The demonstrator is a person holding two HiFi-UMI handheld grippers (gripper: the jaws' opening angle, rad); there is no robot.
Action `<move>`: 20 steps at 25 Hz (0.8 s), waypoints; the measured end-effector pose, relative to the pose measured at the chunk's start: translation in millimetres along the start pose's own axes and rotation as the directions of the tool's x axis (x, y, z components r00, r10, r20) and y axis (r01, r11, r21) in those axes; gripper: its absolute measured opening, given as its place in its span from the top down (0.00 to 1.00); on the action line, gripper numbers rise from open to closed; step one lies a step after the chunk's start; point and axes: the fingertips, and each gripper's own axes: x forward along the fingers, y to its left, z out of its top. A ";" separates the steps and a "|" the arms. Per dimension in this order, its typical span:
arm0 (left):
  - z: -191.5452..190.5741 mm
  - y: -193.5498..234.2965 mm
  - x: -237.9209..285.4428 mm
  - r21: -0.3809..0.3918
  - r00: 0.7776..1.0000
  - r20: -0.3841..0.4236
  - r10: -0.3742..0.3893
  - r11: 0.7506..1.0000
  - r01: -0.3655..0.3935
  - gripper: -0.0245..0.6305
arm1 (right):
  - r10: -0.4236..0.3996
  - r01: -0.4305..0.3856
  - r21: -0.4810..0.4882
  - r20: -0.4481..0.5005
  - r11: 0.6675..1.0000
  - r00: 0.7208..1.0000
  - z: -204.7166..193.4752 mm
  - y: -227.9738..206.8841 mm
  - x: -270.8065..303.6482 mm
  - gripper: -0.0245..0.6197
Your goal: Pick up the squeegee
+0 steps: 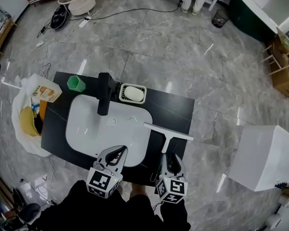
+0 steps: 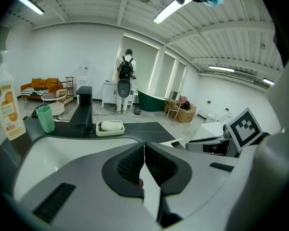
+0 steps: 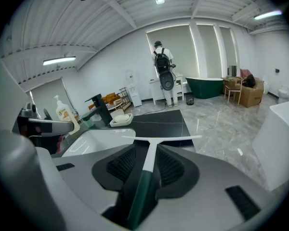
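Right gripper (image 3: pixel 147 157) jaws parted, squeegee (image 3: pixel 151 140) handle between them, not pinched yet. Grab step, I'd say. Next: clamp handle, lift.

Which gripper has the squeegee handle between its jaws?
The right gripper: the squeegee handle lies between its parted jaws; the left gripper is shut, empty.

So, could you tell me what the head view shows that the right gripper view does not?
Only the head view: the white bag beside the counter. Only the right gripper view: a person with a backpack and a green bathtub. Both: the squeegee, the black faucet and the soap dish.
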 end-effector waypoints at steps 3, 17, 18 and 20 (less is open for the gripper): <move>-0.1 3.0 7.4 -0.007 1.000 -0.009 0.006 1.000 -0.006 0.93 | -0.017 0.017 0.011 -0.027 1.000 0.999 -5.2 -7.1 12.6 0.67; -12.2 19.2 36.9 -0.047 0.998 -0.054 0.044 0.998 -0.046 0.93 | 0.040 -0.036 0.029 -0.158 0.999 0.987 -34.8 -10.6 62.5 0.56; -13.1 20.5 38.0 -0.049 0.997 -0.057 0.046 0.998 -0.049 0.93 | 0.043 -0.039 0.028 -0.165 0.999 0.985 -36.0 -9.9 65.0 0.56; -14.8 22.0 40.0 -0.054 0.997 -0.065 0.049 0.997 -0.053 0.93 | 0.050 -0.046 0.025 -0.176 0.999 0.983 -37.5 -9.0 68.2 0.58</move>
